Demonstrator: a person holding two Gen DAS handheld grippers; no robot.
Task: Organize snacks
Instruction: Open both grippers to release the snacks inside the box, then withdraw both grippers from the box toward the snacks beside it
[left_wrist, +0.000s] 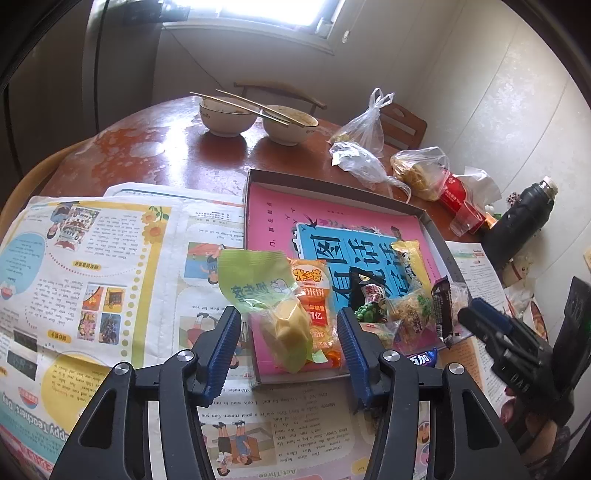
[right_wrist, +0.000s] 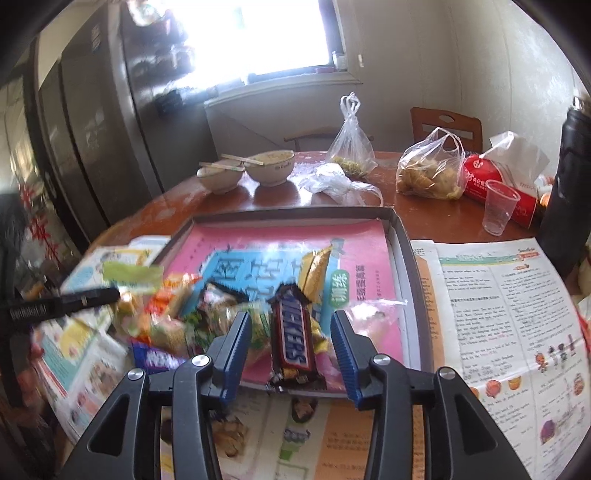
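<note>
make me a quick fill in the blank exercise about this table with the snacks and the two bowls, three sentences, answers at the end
1. The Snickers bar lies in the shallow tray between the open jaws of the ____ hand-held gripper.
2. Chopsticks rest across the two ____ at the table's far side.
3. The clear plastic cup stands beside a ____ tissue pack.

Answers: right; bowls; red

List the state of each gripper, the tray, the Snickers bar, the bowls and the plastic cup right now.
left gripper: open, green-wrapped cake between its fingers, pads clear.
right gripper: open, astride the Snickers bar, not pressing.
Snickers bar: lying flat at the tray's near edge.
tray: snacks piled at its near end.
bowls: upright, chopsticks across the rims.
plastic cup: upright, looks empty.
</note>
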